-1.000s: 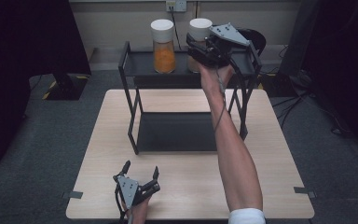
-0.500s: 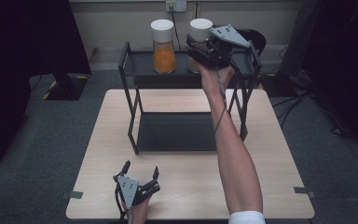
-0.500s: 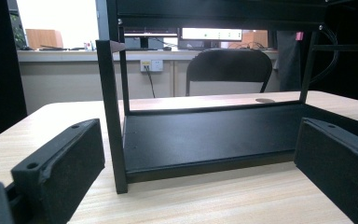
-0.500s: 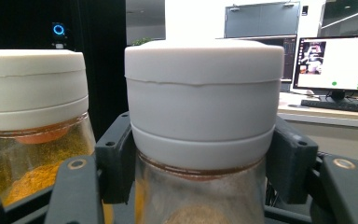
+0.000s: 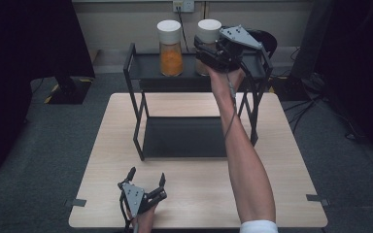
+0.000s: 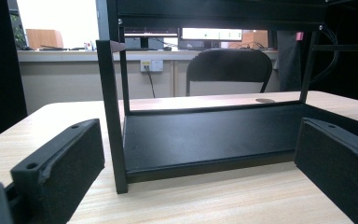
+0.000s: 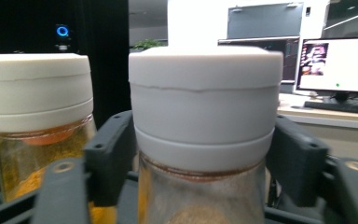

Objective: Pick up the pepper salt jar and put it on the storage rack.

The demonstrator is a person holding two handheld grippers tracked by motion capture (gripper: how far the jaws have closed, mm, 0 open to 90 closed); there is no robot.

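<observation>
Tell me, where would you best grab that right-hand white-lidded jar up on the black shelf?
Probably just under the white lid, across the jar's round glass neck, coming in level from the table side. It stands upright, the wider lid makes a lip above the fingers, and the right gripper already straddles it there, beside the orange-filled jar.

Looks like office or lab room to me. I see grey carpet floor (image 5: 39,160), wall socket (image 5: 183,6) above skirting, black office chair (image 6: 228,70) behind light wood counter (image 5: 194,194). I see lit computer monitors (image 7: 340,63) on desk, cables trailing on floor at right.
</observation>
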